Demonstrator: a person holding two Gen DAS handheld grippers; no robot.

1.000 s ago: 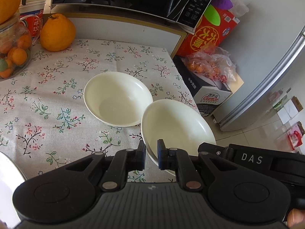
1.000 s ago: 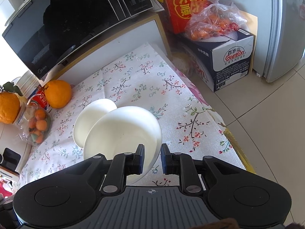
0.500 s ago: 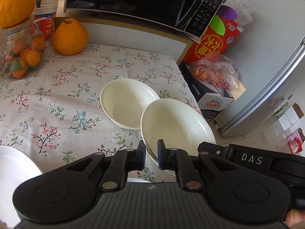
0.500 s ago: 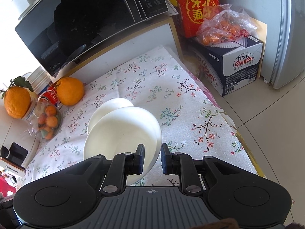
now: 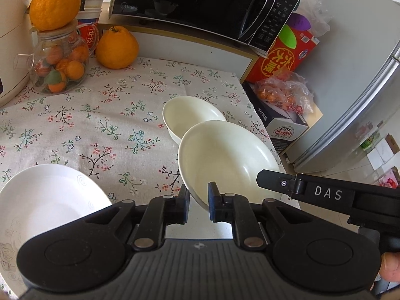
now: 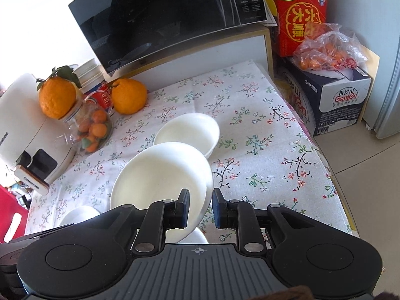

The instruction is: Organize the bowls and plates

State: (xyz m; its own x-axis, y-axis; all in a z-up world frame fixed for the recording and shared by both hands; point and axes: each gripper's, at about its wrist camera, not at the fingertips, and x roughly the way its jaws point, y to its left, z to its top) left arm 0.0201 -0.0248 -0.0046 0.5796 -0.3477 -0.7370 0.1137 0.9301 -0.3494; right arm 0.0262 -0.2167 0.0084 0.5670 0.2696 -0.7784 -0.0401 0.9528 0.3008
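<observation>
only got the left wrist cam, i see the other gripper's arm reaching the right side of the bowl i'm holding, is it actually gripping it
observer: Yes. In the right wrist view the right gripper has its jaws closed on the near rim of the held bowl, one inside and one outside.
operator: ok and whats the white thing cut off at my far left
observer: A white appliance with a dark front panel and a Changhong badge on its base. It stands beside the jar of small oranges.
</observation>
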